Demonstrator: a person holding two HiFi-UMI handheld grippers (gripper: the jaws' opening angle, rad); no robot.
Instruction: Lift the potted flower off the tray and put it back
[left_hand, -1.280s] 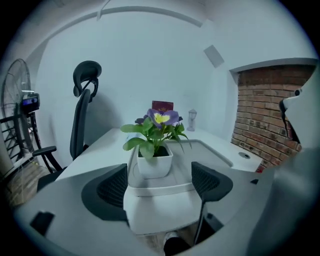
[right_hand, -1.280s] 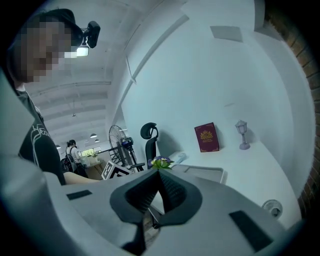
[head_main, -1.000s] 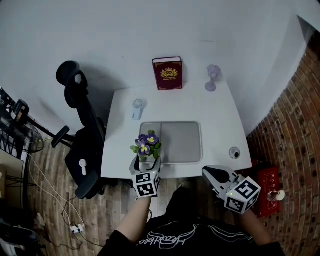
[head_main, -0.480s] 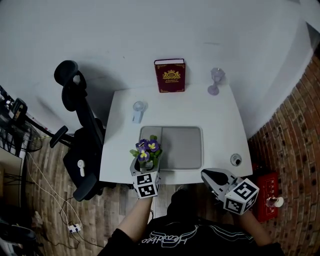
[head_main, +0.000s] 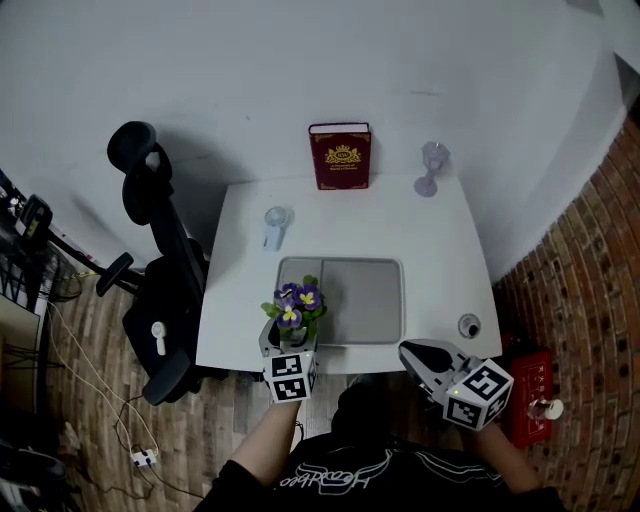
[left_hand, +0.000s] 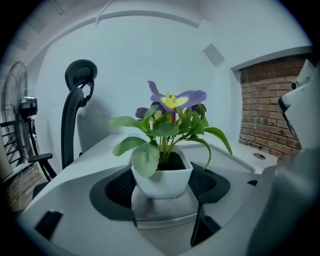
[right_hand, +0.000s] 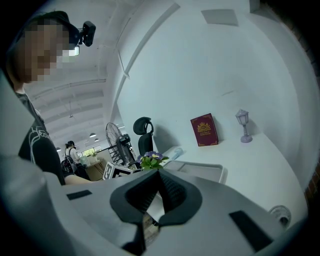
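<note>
The potted flower (head_main: 292, 303), purple and yellow blooms in a small white pot (left_hand: 162, 180), stands at the near left corner of the grey tray (head_main: 365, 295). My left gripper (head_main: 290, 328) reaches in from the table's front edge. The pot sits between its jaws, which have just been closing; the black pads (left_hand: 112, 187) flank the pot's sides and I see no firm press. My right gripper (head_main: 412, 350) hovers off the table's front right edge, shut and empty (right_hand: 159, 182). From the right gripper view the flower (right_hand: 152, 159) shows beyond its jaws.
A red book (head_main: 340, 156) stands against the back wall, with a purple lantern ornament (head_main: 430, 167) to its right. A pale blue object (head_main: 274, 225) lies behind the tray. A small round item (head_main: 468, 325) sits near the front right corner. A black office chair (head_main: 150, 260) stands on the left.
The left gripper stays at the pot, its jaws a little closer around it. The right gripper has drifted slightly lower. The pot has not moved.
</note>
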